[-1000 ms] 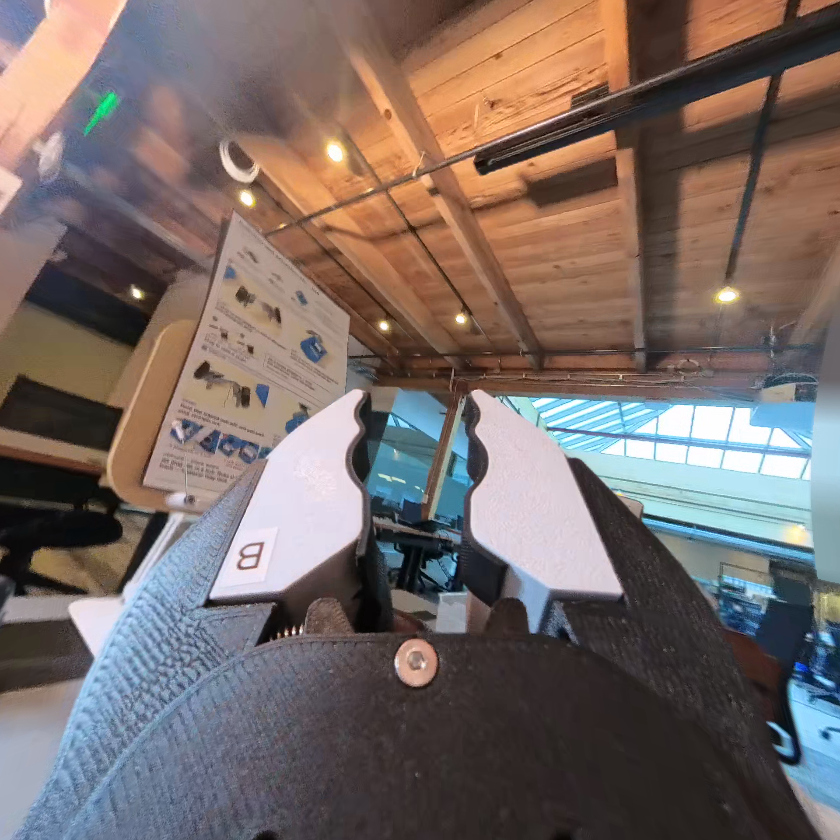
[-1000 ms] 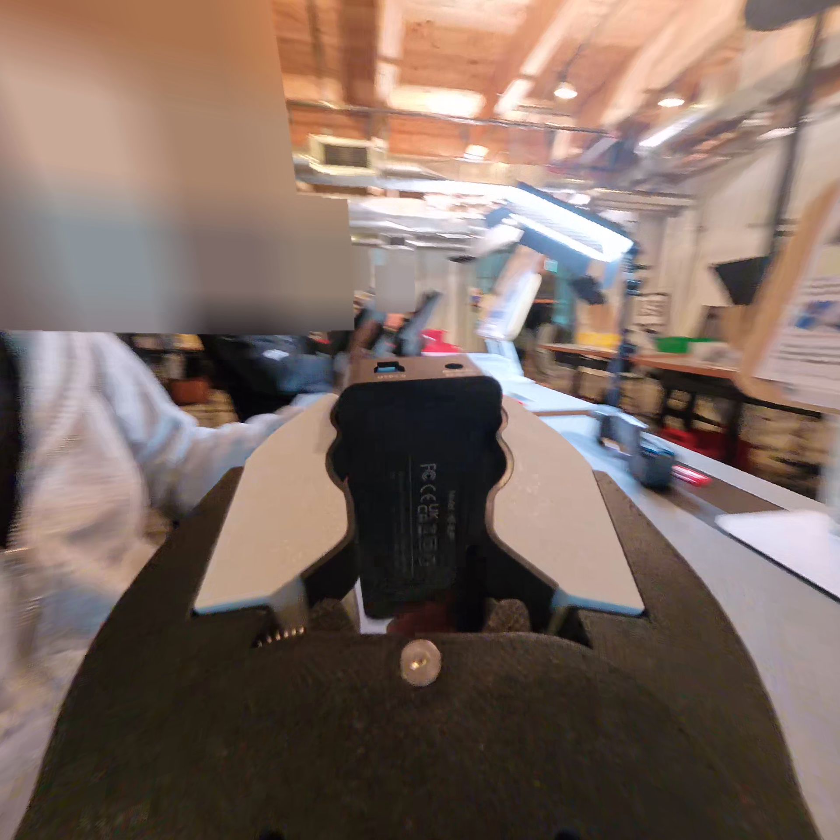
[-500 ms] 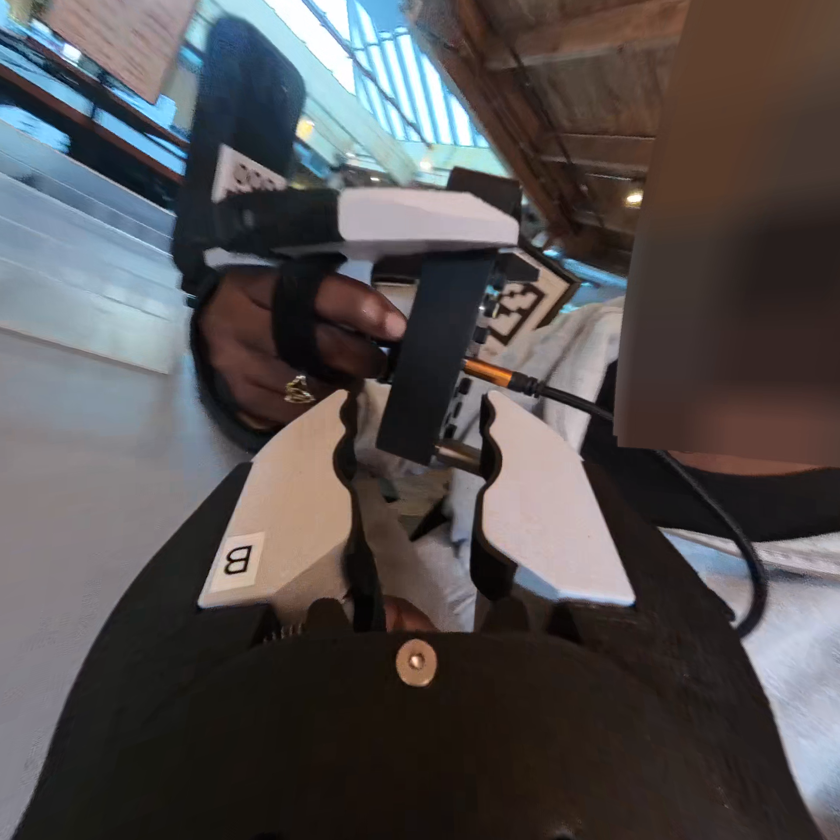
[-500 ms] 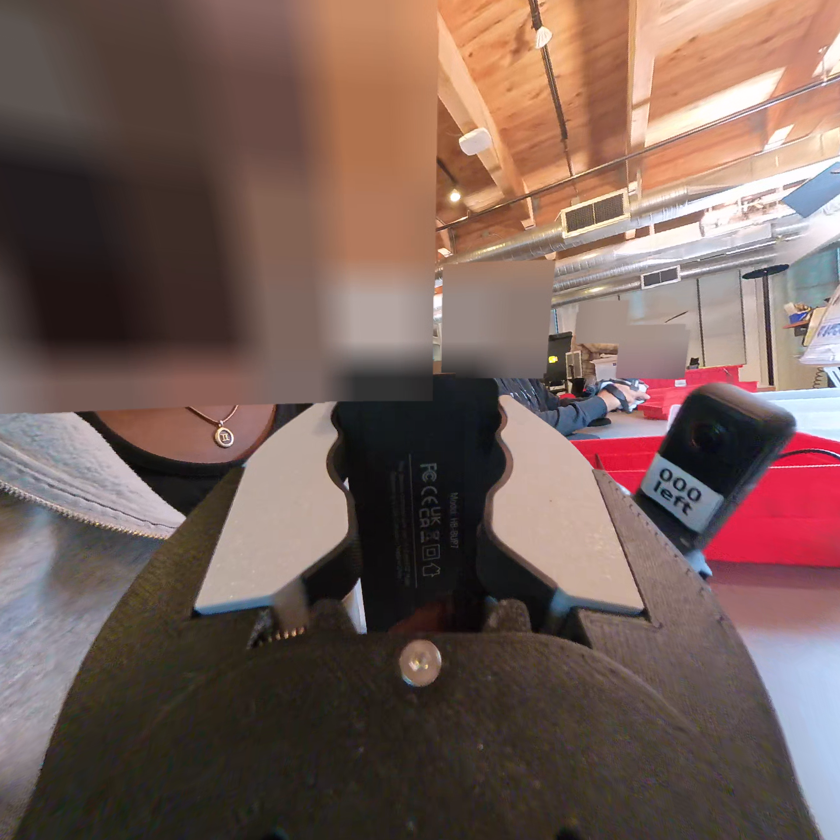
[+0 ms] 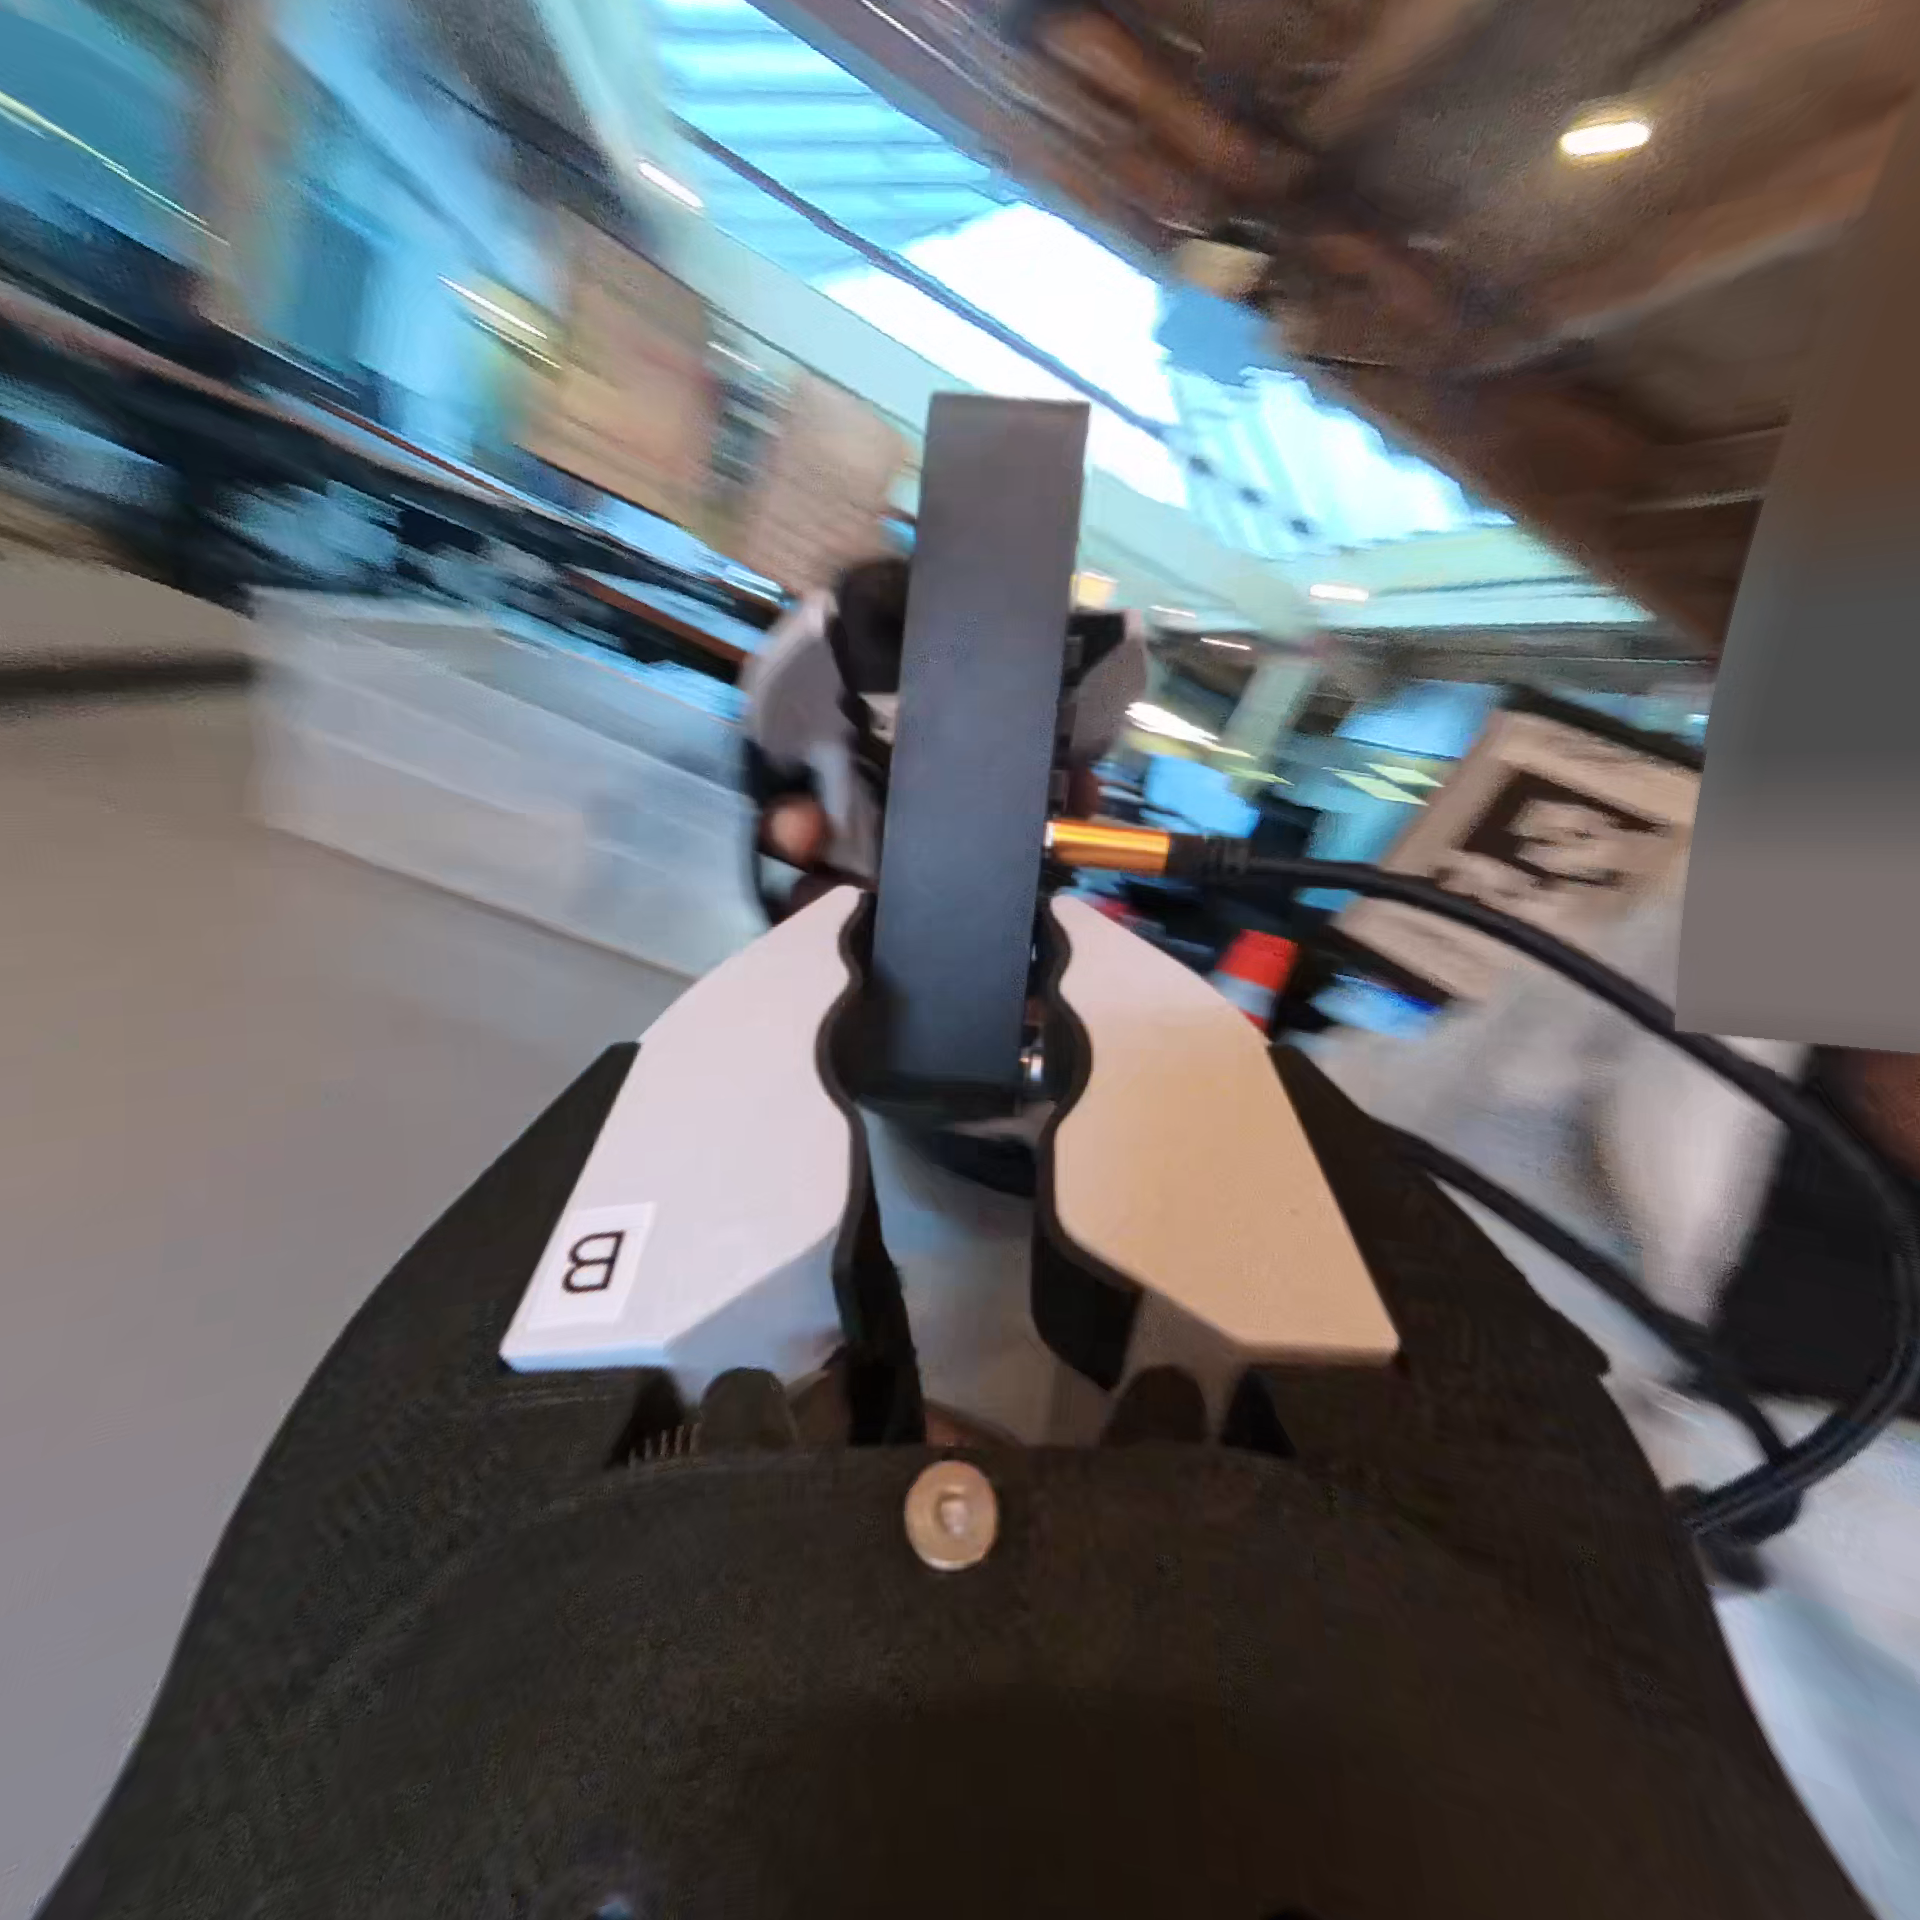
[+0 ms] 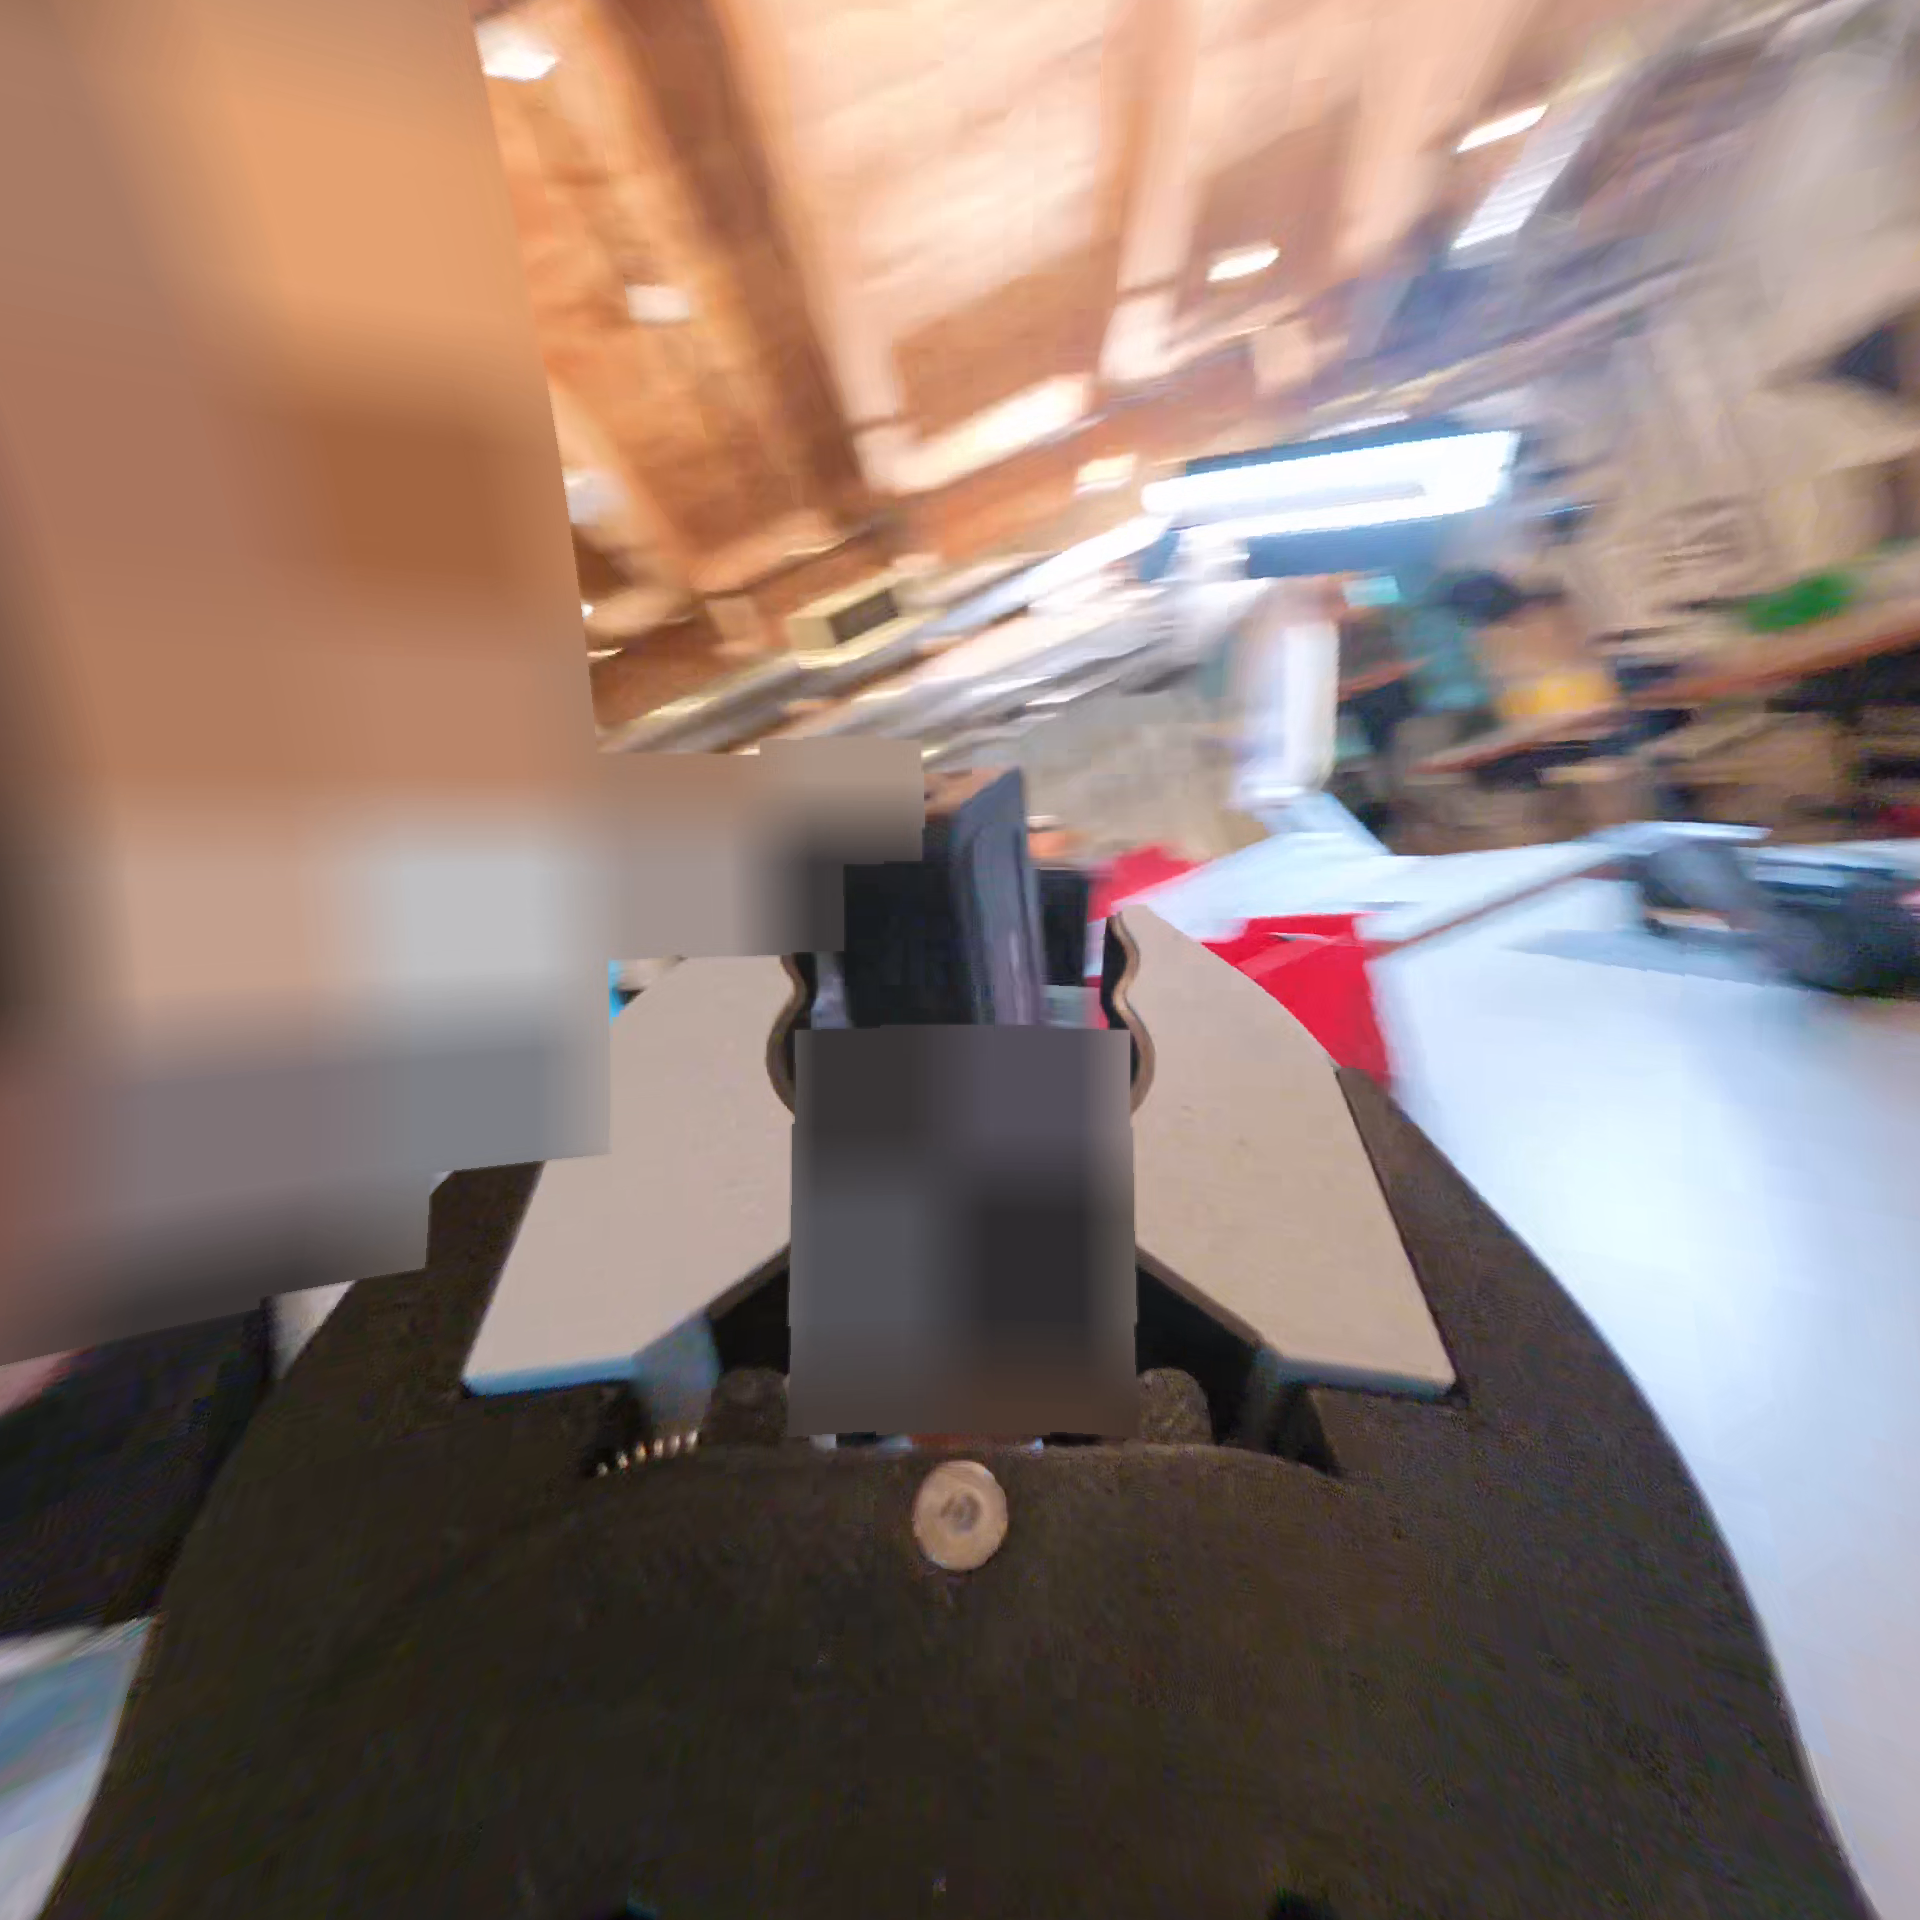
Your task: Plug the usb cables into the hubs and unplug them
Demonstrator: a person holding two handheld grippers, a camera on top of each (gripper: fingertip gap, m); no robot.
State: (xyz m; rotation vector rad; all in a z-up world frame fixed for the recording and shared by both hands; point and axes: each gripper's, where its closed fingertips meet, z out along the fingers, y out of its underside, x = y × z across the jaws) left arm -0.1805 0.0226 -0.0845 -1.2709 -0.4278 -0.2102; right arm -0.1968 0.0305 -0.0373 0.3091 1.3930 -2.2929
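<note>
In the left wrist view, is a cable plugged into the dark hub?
Yes: a black cable with an orange connector enters the hub side.

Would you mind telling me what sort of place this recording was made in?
Probably a large open workshop or lab in a converted industrial building: a wood-plank ceiling with recessed lights overhead, a skylight, and pale worktables with red bins. Heavy blur hides finer detail.

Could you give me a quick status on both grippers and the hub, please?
Left gripper closed on the dark hub's lower end. Right gripper: hub between its fingers, grip unclear, patch-covered. Orange-collared black cable plugged into the hub's side. Nothing seen blocking.
</note>
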